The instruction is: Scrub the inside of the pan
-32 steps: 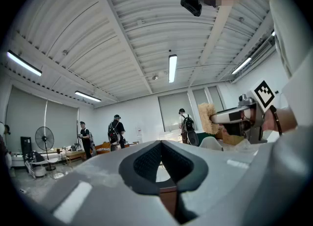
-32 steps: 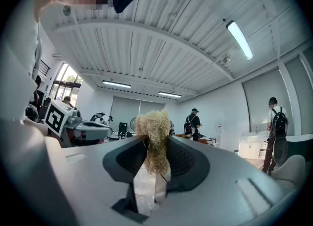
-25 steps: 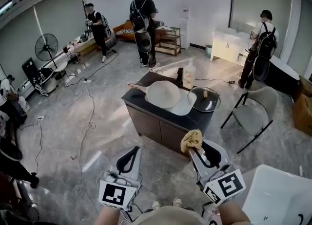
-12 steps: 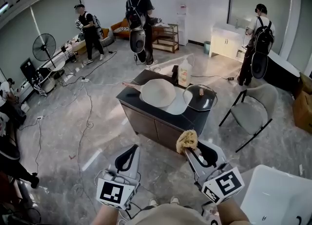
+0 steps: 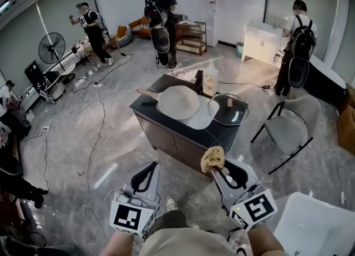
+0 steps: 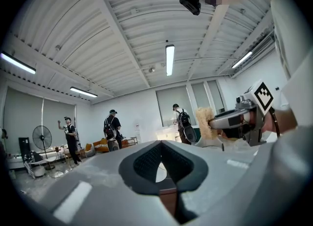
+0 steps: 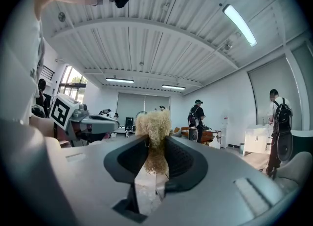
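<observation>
Pan [image 5: 178,102]: pale and shallow, lying flat on the dark top of a low cabinet [image 5: 145,109] at the person's 12 o'clock, well apart from both grippers. Its wooden handle [image 5: 145,92] points to 10 o'clock. It is judged rigid, moderately heavy and liable to slide or turn under scrubbing, so the handle is the place to hold it. Scrubber [image 5: 213,158]: a tan, fibrous, soft tuft that will squash readily. It is pinched between the jaws of the right gripper [image 5: 217,166] with most of its bulk standing past the tips. Left gripper [image 5: 147,173]: jaws brought together with nothing between them, free to steady the handle. Glass lid [image 5: 228,109]: at the pan's 4 o'clock, just beside it and breakable, so to be kept clear of the scrubbing stroke. Soap bottle [image 5: 209,81]: upright at the pan's 2 o'clock, near the rim and likely to tip if knocked. White mat [image 5: 204,121]: partly under the pan at its 5 o'clock. Chair [image 5: 288,132]: at the cabinet's 3 o'clock, off the direct line of approach. Floor cables [image 5: 100,133]: at 9 to 10 o'clock, also aside. White tub [image 5: 316,224]: at the person's 4 o'clock. Other people [image 5: 161,14]: standing beyond the cabinet, well apart.
</observation>
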`<state>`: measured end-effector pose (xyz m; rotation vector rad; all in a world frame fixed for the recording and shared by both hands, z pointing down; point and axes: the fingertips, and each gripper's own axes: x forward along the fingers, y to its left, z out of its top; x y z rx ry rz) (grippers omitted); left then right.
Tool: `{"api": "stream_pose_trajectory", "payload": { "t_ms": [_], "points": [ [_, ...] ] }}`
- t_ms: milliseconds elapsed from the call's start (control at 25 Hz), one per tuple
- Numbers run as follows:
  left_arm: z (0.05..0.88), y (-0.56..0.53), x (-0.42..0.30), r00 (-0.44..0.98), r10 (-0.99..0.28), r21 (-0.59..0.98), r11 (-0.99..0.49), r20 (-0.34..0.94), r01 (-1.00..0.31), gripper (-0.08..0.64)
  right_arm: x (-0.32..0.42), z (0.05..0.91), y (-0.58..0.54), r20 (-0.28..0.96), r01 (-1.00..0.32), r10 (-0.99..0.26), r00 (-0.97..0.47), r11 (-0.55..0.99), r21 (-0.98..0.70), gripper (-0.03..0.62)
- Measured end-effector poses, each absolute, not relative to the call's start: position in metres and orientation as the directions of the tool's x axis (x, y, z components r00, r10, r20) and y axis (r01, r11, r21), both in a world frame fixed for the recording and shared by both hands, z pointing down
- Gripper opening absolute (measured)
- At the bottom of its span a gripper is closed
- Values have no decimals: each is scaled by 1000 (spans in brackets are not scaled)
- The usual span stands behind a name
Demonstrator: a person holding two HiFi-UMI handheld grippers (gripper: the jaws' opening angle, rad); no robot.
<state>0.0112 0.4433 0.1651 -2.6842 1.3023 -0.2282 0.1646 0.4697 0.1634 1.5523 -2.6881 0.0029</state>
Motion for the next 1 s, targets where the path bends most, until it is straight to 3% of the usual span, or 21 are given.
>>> {"api": "stream_pose_trajectory", "payload": {
  "t_ms": [520, 1000],
  "points": [
    [193, 359, 9, 597, -798, -173, -601, 75, -781, 2, 164, 195, 380, 49, -869, -870, -490, 492, 44, 84],
    [205, 211, -34, 617, -779, -151, -627, 112, -764, 2, 127, 204, 239, 104, -876, -871, -480, 482, 1, 83]
  ]
}}
